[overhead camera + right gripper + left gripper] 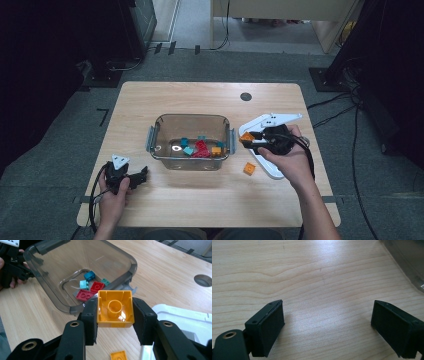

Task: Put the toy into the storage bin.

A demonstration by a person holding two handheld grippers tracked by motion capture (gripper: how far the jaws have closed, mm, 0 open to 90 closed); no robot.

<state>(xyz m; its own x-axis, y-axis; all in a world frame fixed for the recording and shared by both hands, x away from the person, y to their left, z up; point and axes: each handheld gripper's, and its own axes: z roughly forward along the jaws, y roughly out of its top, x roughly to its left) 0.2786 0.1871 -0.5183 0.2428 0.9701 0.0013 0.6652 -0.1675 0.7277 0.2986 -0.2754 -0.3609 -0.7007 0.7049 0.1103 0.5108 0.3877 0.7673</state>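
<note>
The light wooden table carries a clear grey plastic container with side clips, and a flat white plastic lid lies under the right gripper. This gripper pinches a hollow orange plastic building brick between its two pads, open side toward the camera, just beside the near rim of the container. The left gripper rests with jaws spread wide and nothing between them. I judge that the brick can slip, because the pads hold only its smooth side walls, or it can hit the rim and fall outside. The right gripper view shows a small flat orange brick below the jaws; the high view shows both hands together.
</note>
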